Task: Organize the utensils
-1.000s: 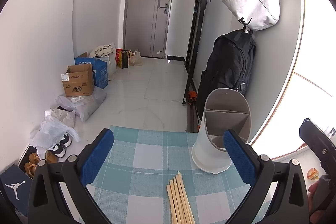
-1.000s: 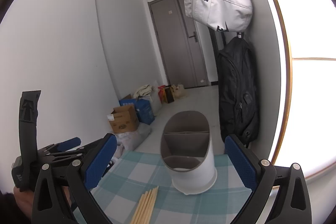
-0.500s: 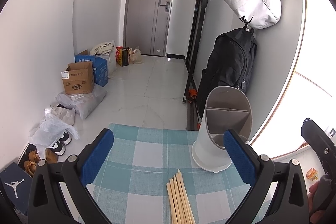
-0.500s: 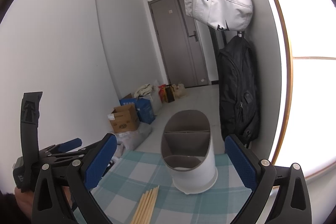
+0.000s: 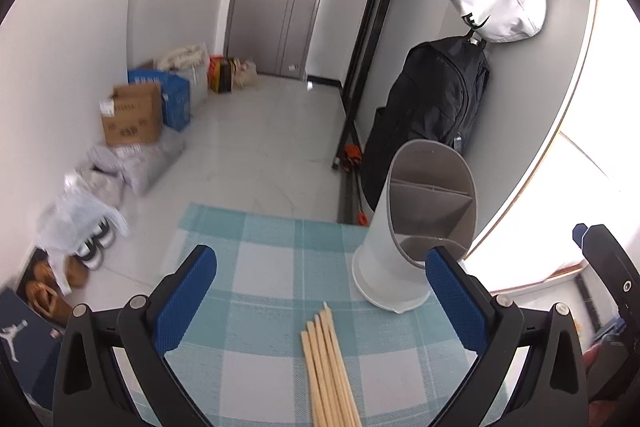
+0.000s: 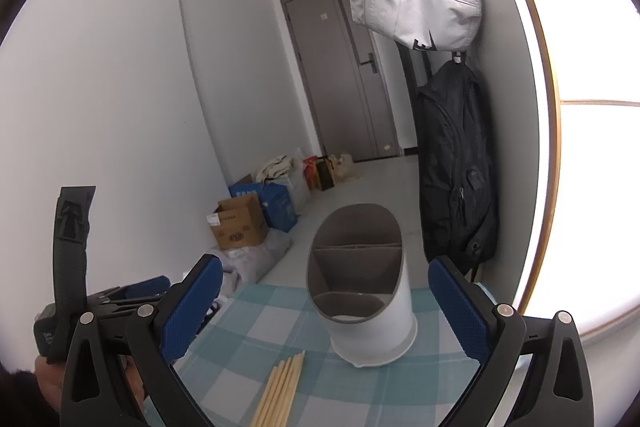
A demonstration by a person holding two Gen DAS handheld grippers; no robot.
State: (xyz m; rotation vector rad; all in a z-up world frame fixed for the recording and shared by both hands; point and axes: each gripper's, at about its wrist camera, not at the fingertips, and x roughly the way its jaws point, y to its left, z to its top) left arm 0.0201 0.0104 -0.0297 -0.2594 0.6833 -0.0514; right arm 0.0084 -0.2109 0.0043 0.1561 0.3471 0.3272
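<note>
Nothing has been picked up yet. The left gripper (image 5: pixel 320 301) hangs with its jaws spread wide and empty above the bundle of chopsticks (image 5: pixel 328 367), which lie flat on the checked tablecloth (image 5: pixel 260 267) with their tips toward the far edge. The white utensil holder (image 5: pixel 416 223) stands upright near the table's far right corner, its compartments empty as far as I can see. The right gripper (image 6: pixel 320 305) is spread open too, facing the holder. I judge the next move is a descent to pinch the sticks. Only the right view shows the hand (image 6: pixel 48 379) grasping the left tool.
</note>
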